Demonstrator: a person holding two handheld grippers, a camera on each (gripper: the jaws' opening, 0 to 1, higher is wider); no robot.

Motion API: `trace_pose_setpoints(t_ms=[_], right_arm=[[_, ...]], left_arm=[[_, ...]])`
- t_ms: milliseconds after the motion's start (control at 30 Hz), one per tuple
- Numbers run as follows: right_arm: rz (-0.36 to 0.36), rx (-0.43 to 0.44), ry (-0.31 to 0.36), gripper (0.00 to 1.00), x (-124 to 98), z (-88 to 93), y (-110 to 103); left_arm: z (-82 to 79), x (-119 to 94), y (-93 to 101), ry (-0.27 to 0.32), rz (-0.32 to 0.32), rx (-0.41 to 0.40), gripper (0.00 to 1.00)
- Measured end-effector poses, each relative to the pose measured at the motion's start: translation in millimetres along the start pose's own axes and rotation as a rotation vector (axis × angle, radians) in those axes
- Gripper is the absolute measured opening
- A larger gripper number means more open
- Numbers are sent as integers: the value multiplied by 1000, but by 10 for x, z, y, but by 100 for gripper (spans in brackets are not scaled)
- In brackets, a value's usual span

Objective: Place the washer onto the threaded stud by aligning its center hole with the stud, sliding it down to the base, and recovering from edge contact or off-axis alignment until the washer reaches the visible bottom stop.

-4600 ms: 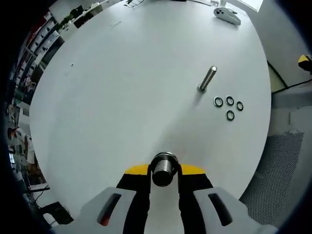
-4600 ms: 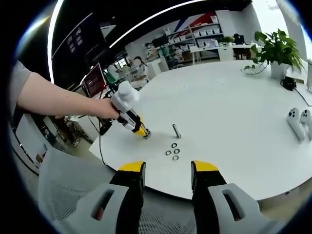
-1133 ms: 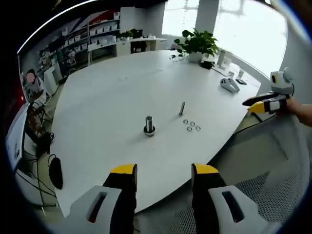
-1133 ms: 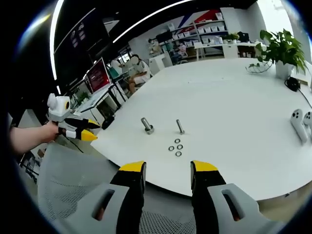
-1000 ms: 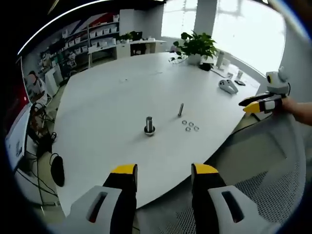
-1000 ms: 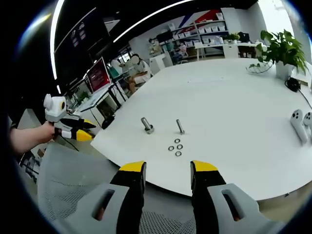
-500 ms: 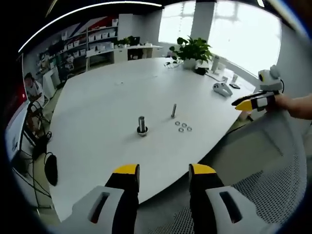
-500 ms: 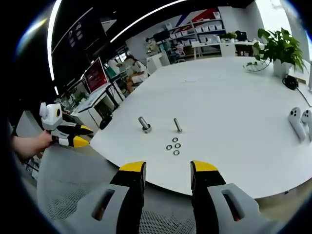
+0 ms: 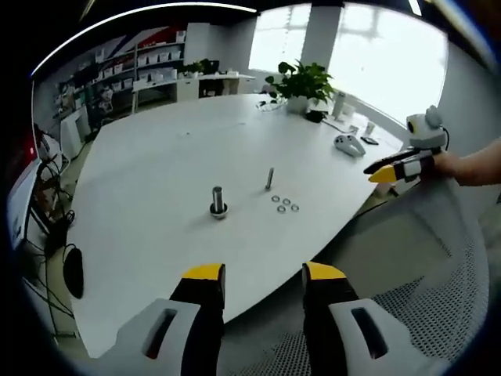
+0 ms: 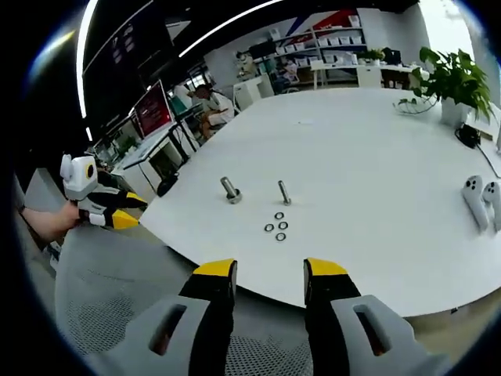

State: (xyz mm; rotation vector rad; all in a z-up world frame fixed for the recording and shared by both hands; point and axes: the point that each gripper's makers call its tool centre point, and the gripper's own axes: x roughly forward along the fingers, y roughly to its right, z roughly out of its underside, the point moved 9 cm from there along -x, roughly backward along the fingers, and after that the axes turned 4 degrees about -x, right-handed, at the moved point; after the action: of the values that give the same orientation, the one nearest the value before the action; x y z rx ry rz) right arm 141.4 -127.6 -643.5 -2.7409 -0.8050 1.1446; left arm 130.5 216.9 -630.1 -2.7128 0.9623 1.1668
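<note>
Both claws empty, held off the counter

Left claw [image 9: 254, 274] and right claw [image 10: 258, 270] gape; washers [image 10: 275, 226] lie at twelve o'clock, beside the upright stud [image 10: 284, 193]; neither hand nearer.

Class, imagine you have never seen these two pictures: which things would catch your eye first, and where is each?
The big white table fills the middle, with two metal studs standing on it, a thick one and a thin one, and three small washers beside the thin one. Both yellow-tipped grippers, left and right, are open and empty, off the table's edge. A potted plant stands at the far side.
</note>
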Motion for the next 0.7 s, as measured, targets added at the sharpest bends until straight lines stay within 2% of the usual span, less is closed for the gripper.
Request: trace_pose_setpoints(t_ms=[200,233,267,433,700], right_arm=[[13,-3,-11,38,6,7,12],[15,-5,-18,39,9,12,12],[18,-7,-21,39,9,14,12],[30,-2,-17,40,7,18,37],[37,13,-5,41,-13,21,55]], left_arm=[[-52,-45,13,52,33,-16,33],[-93,-63,53,101,75,-22,33],[-102,-74,54,112,75,-19,34],[-73,-57,56,87,47,22,34],[-76,-40,86,79,65,44,34]])
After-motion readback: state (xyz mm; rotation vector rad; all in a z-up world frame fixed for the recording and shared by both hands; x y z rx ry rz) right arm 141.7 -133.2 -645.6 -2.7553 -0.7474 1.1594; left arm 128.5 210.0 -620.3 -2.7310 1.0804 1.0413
